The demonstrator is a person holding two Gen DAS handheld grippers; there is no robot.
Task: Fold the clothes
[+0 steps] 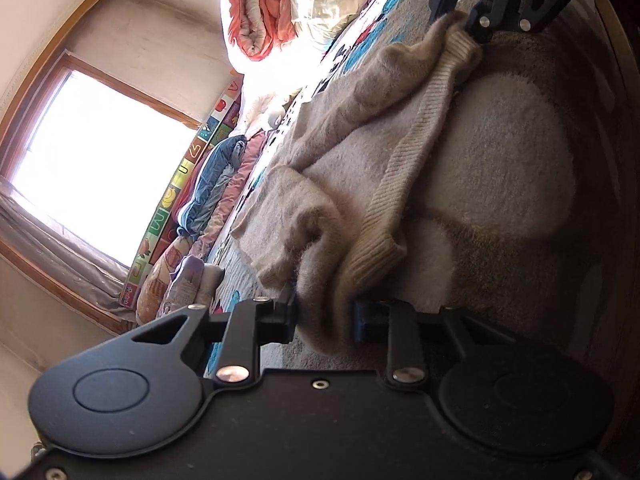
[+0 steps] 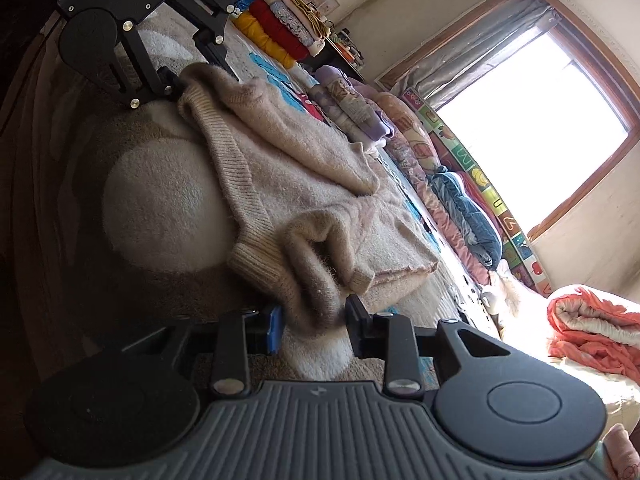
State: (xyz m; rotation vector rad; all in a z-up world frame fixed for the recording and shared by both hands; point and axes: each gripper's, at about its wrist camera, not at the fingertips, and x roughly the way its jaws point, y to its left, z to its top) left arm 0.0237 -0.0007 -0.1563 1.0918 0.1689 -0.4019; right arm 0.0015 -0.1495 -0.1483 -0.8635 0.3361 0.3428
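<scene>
A fuzzy beige sweater (image 1: 352, 152) with a ribbed hem lies rumpled on a fluffy brown blanket (image 1: 516, 168) that has pale round patches. My left gripper (image 1: 325, 316) is shut on a bunched corner of the sweater near its hem. At the top of the left wrist view, my right gripper (image 1: 466, 20) pinches the far end of the ribbed hem. In the right wrist view the sweater (image 2: 304, 168) stretches away from my right gripper (image 2: 314, 322), whose pads squeeze a thick fold. My left gripper (image 2: 178, 84) holds the far corner at the upper left.
A rolled orange and white quilt (image 1: 260, 12) sits at one end of the bed. Folded bedding (image 2: 464, 208) and a colourful alphabet mat (image 2: 492, 196) line the wall under a bright window (image 2: 536, 120). Stacked red and yellow cushions (image 2: 272, 36) stand at the far end.
</scene>
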